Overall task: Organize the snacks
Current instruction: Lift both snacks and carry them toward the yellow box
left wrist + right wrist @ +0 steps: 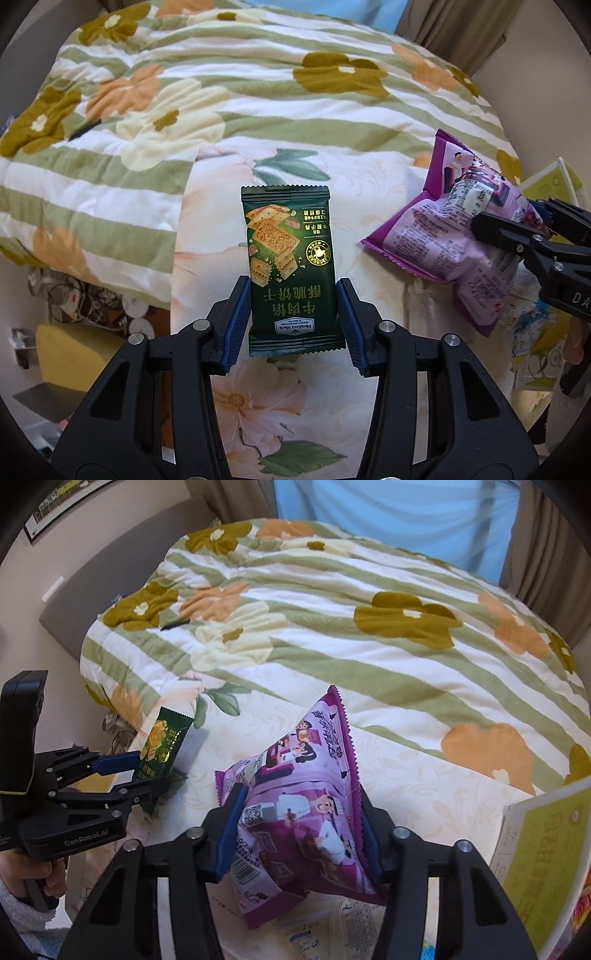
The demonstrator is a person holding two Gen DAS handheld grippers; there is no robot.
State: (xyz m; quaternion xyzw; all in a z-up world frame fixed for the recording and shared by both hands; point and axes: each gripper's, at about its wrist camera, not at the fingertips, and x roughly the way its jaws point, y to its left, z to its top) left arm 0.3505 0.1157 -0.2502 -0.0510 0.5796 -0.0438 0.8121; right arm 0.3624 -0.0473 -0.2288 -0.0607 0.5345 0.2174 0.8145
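My left gripper [293, 295] is shut on a dark green biscuit packet [290, 258], holding it by its lower half above the cream floral sheet [369, 192]. The packet also shows in the right wrist view [162, 742], with the left gripper [147, 768] at the left. My right gripper [301, 812] is shut on a puffy purple snack bag [299, 805], lifted over the sheet. In the left wrist view the purple bag [450, 236] hangs at the right with the right gripper [517, 236] clamped on it.
A green-striped floral quilt [221, 92] is bunched across the far part of the bed. A yellow-green box [543, 856] stands at the right. More light-coloured packets [535, 343] lie beneath the purple bag. Cables and clutter [85, 299] sit off the bed's left edge.
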